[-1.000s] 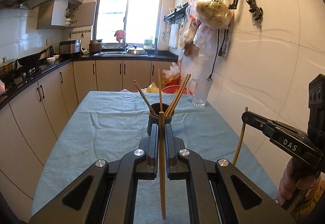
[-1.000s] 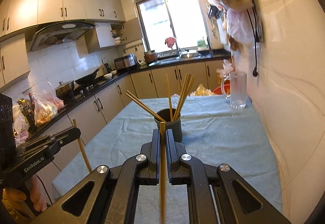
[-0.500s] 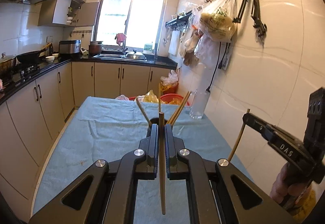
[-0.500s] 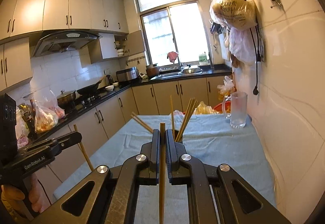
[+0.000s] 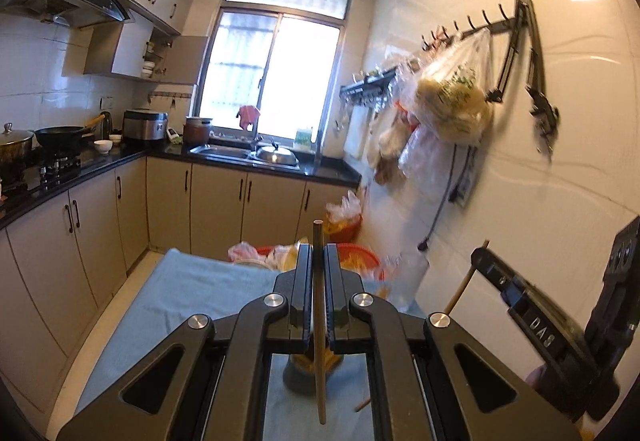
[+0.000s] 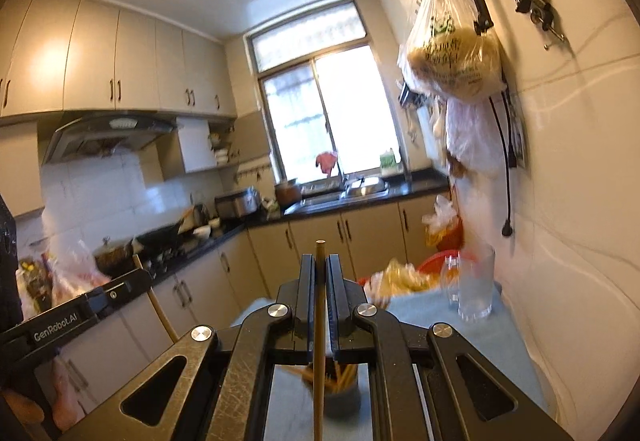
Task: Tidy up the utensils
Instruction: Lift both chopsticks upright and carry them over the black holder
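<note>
My left gripper [image 5: 319, 253] is shut on an upright wooden chopstick [image 5: 319, 325] that runs between its jaws. Below it, mostly hidden by the fingers, stands the dark holder cup [image 5: 300, 377] with several chopsticks in it, on the blue-grey cloth. My right gripper [image 6: 320, 263] is shut on a second upright chopstick [image 6: 319, 345], and the same cup [image 6: 344, 397] shows under its jaws. Each view catches the other gripper at its side: the right one [image 5: 476, 255] with its chopstick, the left one [image 6: 140, 273] with its own.
The cloth-covered table [image 5: 192, 285] runs along the tiled right wall. A glass mug [image 6: 474, 285] stands at its far right. A red basin [image 5: 360, 257] and plastic bags lie beyond. Bags [image 5: 452, 105] hang from wall hooks. Counters, stove and sink [image 5: 244, 153] line the left and back.
Both grippers have risen with their chopsticks and now stand above the cup, which has slid from ahead of the fingertips to beneath the jaws. Grips unchanged.
</note>
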A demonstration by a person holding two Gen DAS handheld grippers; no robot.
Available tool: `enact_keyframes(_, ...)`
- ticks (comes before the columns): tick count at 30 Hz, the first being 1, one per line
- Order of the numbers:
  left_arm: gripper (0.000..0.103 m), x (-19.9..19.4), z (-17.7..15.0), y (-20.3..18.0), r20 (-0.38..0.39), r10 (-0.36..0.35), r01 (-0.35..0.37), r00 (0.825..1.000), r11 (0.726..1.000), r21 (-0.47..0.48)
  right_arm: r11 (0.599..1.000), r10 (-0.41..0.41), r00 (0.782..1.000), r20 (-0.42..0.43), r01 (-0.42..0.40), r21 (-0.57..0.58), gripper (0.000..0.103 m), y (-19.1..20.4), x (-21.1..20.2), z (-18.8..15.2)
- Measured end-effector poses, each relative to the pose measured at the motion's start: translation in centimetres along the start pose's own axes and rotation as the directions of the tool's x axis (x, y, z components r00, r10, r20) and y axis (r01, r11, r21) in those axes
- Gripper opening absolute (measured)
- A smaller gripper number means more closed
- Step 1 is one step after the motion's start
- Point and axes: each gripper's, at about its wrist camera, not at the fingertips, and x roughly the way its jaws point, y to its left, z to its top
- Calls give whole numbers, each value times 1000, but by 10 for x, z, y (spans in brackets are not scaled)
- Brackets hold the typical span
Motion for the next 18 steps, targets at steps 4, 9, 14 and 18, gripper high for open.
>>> enact_keyframes(4, 5, 32, 14, -5, 44, 30, -30, 999, 999, -10, 1000, -5, 1000, 25, 4, 18, 6, -4, 37, 10)
enact_keyframes(9, 5, 75, 14, -5, 40, 62, -62, 997, 998, -17, 999, -46, 998, 49, 45, 6, 6, -8, 72, 10)
enact_keyframes(14, 5, 119, -2, 0, -32, 85, -86, 996, 996, -14, 997, -55, 998, 20, 54, 49, 6, -21, 98, -5)
enact_keyframes(18, 5, 139, -17, 10, -89, 98, -100, 991, 995, -29, 998, -53, 998, -24, 54, 37, 6, -24, 111, -20)
